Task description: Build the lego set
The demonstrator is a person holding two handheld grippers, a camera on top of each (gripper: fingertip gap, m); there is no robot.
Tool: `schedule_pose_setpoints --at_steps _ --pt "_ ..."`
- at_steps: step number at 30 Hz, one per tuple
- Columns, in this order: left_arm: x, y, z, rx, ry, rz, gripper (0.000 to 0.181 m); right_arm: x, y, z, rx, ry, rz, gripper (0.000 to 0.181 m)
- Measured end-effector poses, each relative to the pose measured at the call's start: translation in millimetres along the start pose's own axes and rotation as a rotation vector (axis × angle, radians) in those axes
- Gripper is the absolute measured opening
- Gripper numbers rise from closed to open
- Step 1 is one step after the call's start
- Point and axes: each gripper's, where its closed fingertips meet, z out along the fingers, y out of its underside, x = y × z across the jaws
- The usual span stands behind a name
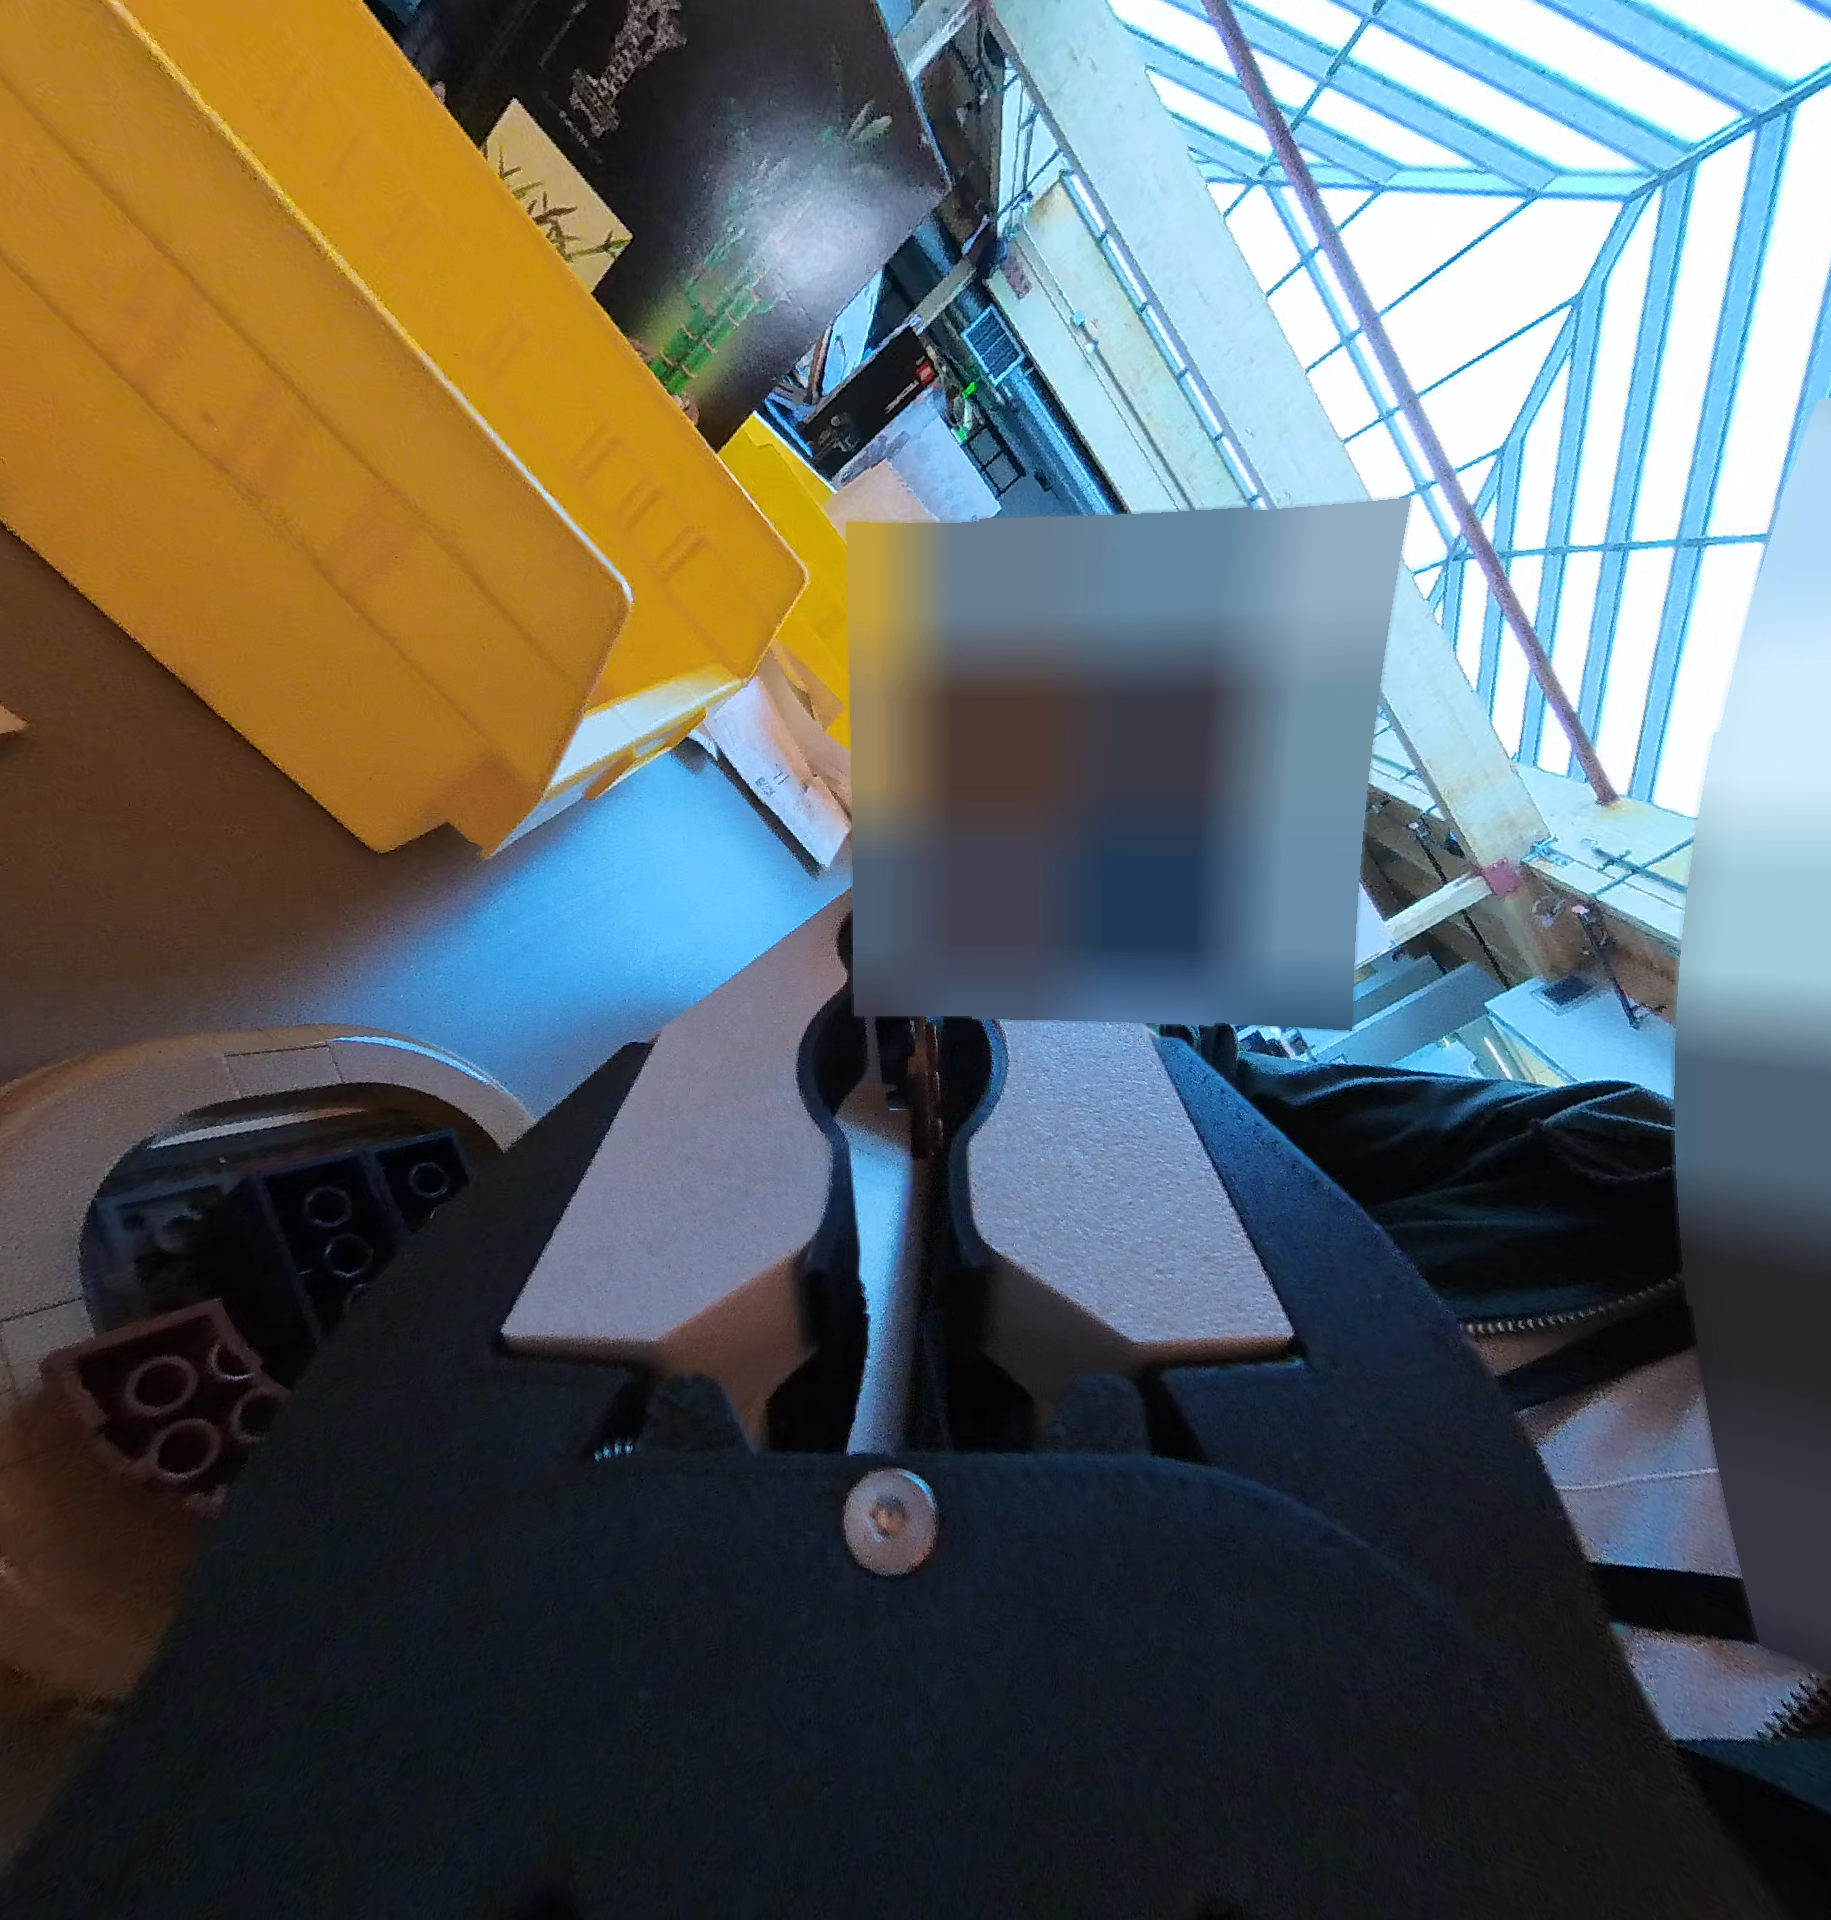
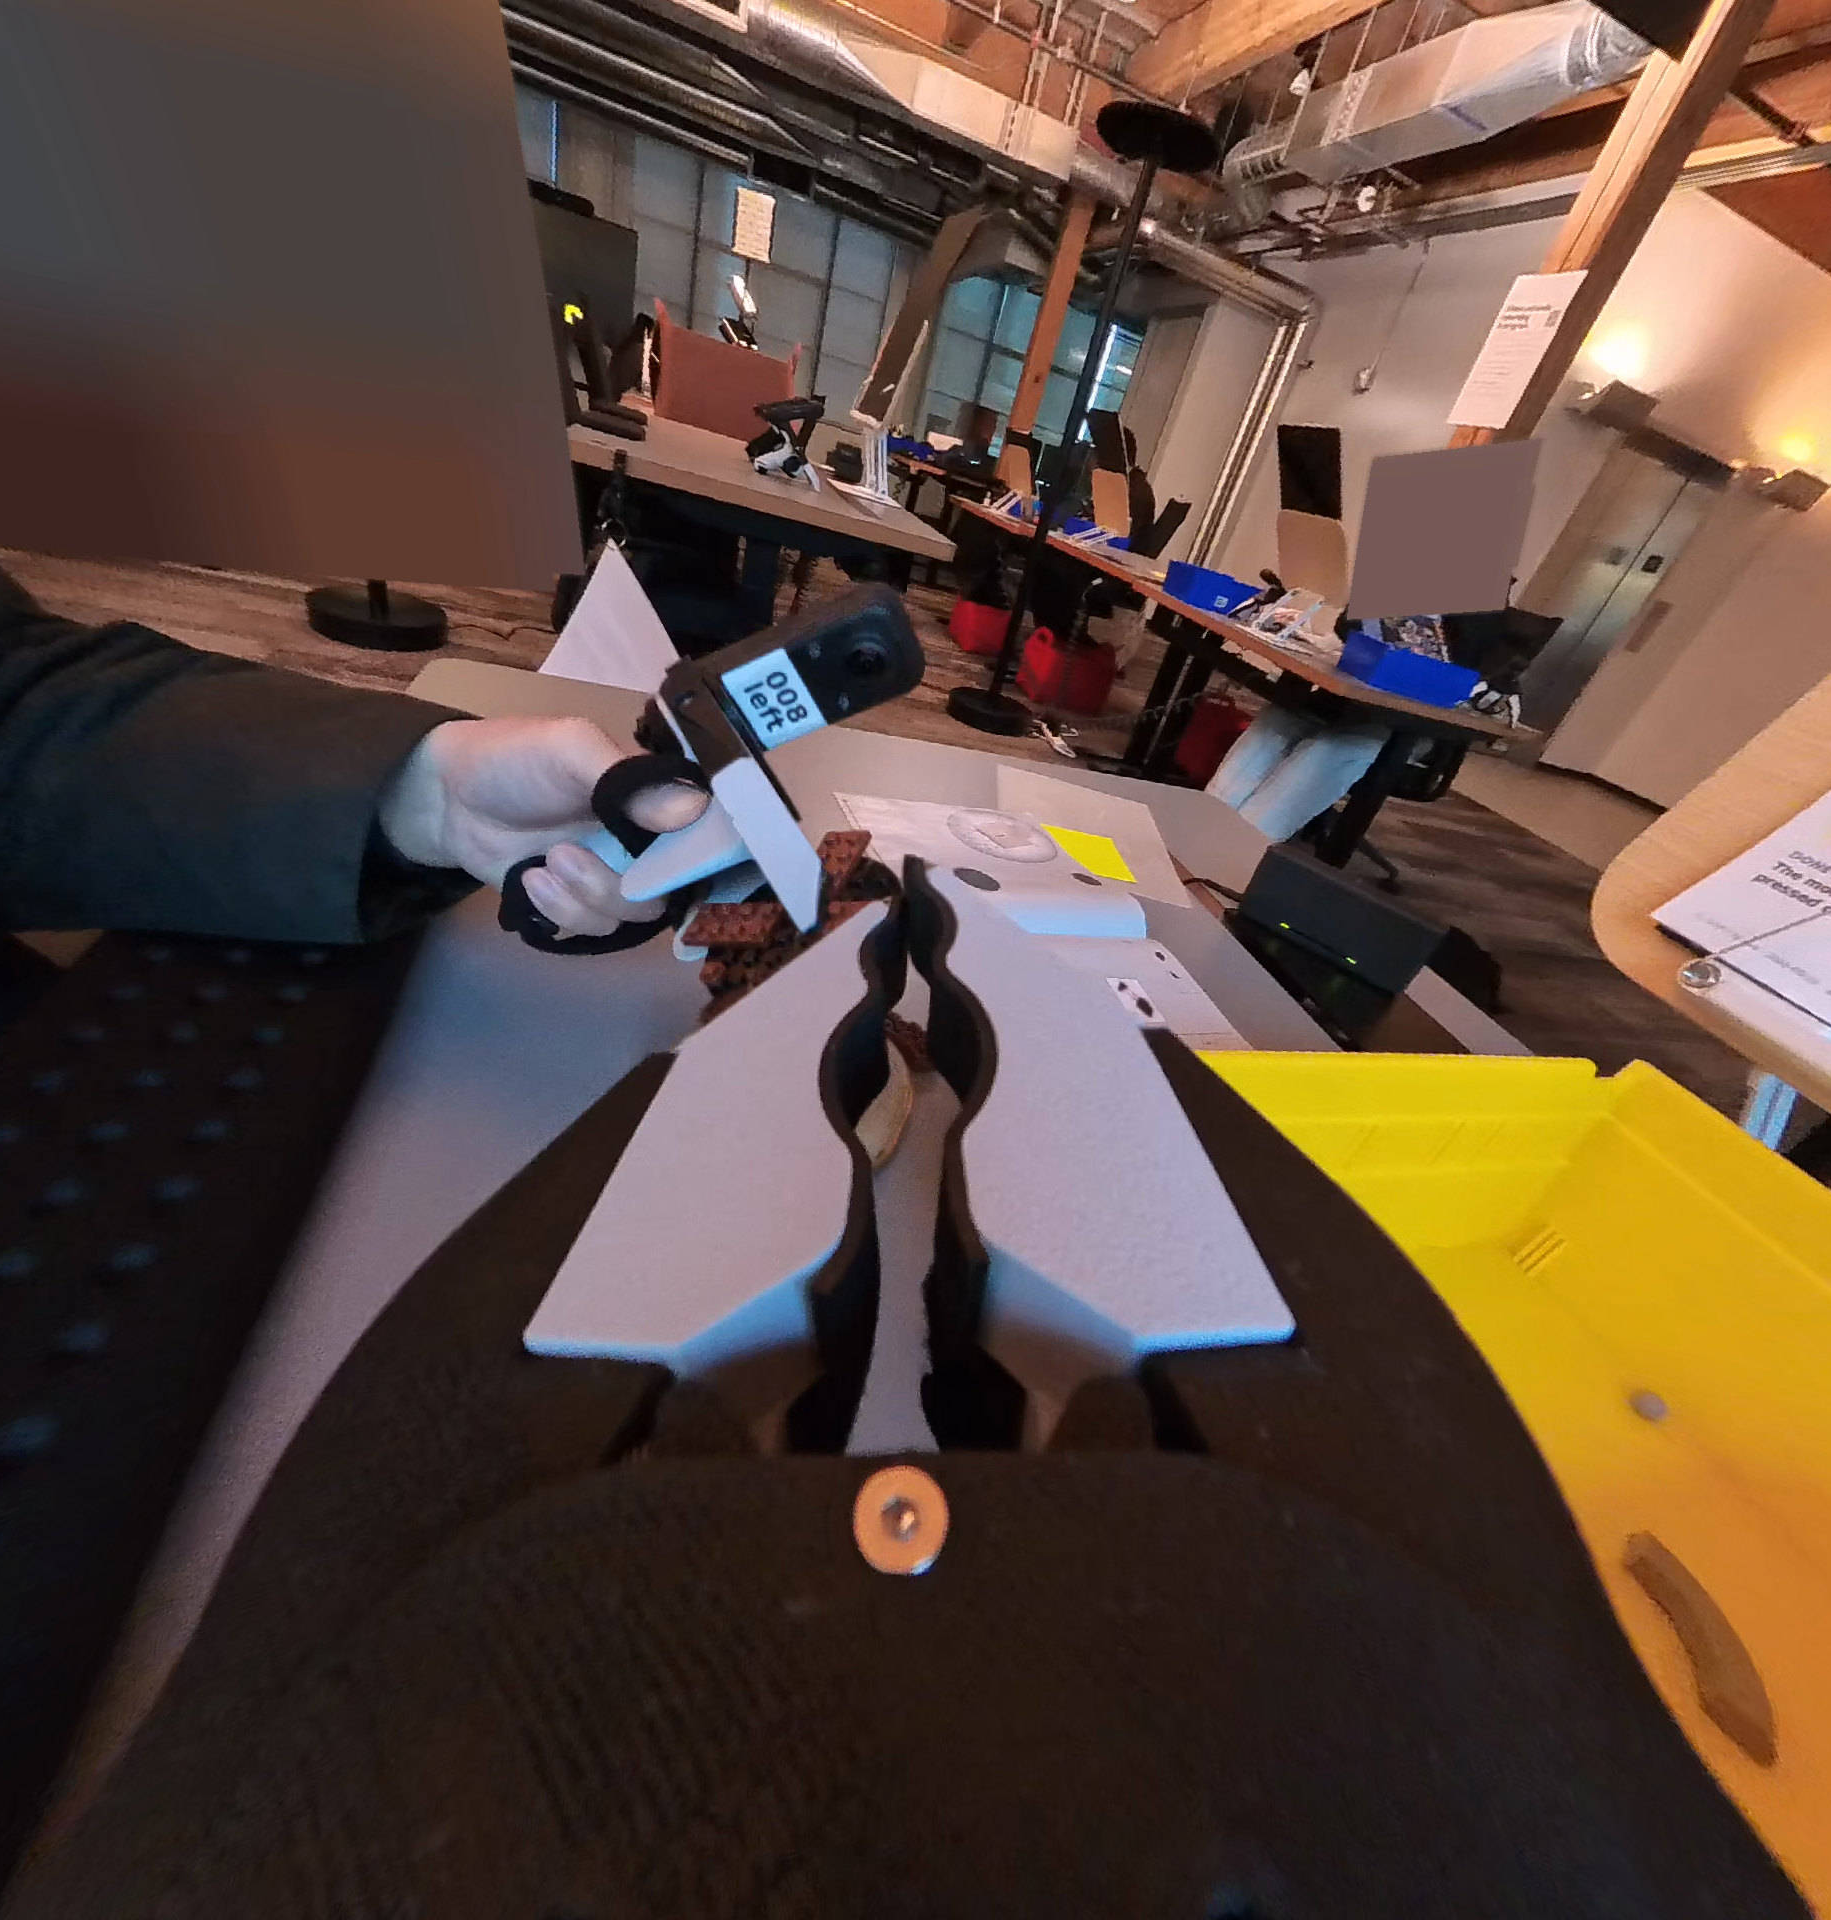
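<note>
In the right wrist view a hand holds my left gripper [image 2: 802, 914] above the grey table [image 2: 454, 1039]. It is shut on a brown lego plate assembly [image 2: 729, 925], held a little above the table. In the left wrist view the edge of that brown assembly [image 1: 926, 1091] shows between the fingers [image 1: 745, 1143]; a blurred patch hides the fingertips. My right gripper [image 2: 903, 883] is shut, its tips together just right of the brown assembly. A white bowl [image 1: 49, 1143] at the lower left holds black bricks [image 1: 339, 1216] and a brown brick [image 1: 163, 1392].
Yellow bins [image 1: 267, 416] stand at the upper left in the left wrist view. In the right wrist view a yellow bin [image 2: 1513, 1247] sits at the right, a black mat [image 2: 111, 1143] at the left, and a white box [image 2: 1046, 904] and a black device [image 2: 1337, 935] beyond the fingers. My right fingertips sit around 8 cm from my left ones.
</note>
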Motion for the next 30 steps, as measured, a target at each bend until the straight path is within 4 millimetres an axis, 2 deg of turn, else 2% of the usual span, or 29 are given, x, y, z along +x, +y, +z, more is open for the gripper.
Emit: schedule_pose_setpoints --at_steps 2,6,12,18,30 --pt "-0.8 2.0 1.0 -0.012 -0.01 0.011 0.006 -1.8 -1.5 1.1 0.004 -0.004 -0.006 0.0" --pt "0.2 4.0 2.4 -0.02 -0.007 0.007 0.006 -11.1 7.6 6.9 -0.038 -0.036 -0.025 0.0" --pt "-1.1 -1.7 -1.8 0.009 -0.019 0.007 0.006 -31.0 30.4 23.4 -0.117 -0.091 -0.055 0.0" --pt "-2.5 -10.3 -7.5 0.055 -0.032 0.024 0.006 -59.6 57.9 39.1 -0.256 -0.153 -0.212 0.0" --pt "-4.3 -8.7 -6.3 0.048 -0.037 0.027 0.006 -59.8 58.1 38.5 -0.256 -0.165 -0.194 0.0"
